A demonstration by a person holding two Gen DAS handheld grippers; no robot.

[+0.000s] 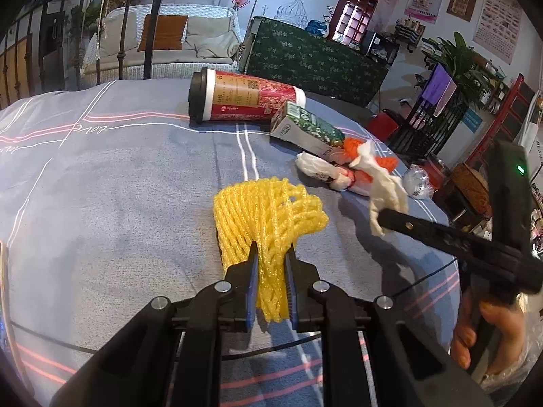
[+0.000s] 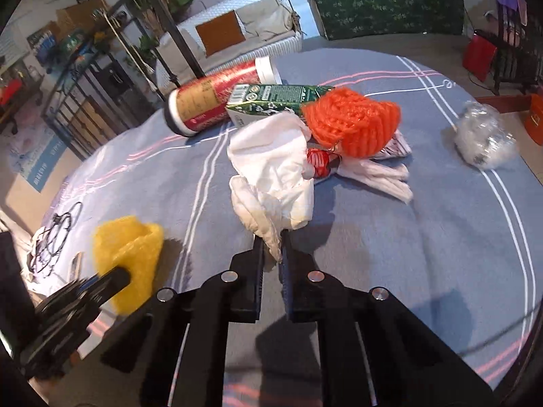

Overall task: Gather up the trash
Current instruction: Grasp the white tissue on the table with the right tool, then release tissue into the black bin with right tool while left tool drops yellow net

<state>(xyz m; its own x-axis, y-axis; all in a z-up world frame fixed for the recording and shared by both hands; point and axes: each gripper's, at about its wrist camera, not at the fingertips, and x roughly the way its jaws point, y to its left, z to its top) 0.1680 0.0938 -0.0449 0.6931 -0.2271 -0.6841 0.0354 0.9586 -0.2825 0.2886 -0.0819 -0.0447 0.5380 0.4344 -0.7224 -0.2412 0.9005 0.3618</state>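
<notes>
Both tongs are gripping trash over the desk (image 2: 441, 237), left tongs (image 1: 270, 257) pinching the yellow net (image 1: 268, 217), right tongs (image 2: 271, 254) clamping the tissue (image 2: 271, 176), so each should be lifting clear before carrying off.

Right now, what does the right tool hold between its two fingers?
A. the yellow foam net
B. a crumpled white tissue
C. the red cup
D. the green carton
B: in the right wrist view the right tool is shut on the crumpled white tissue, while the yellow foam net sits in the left tool.
</notes>
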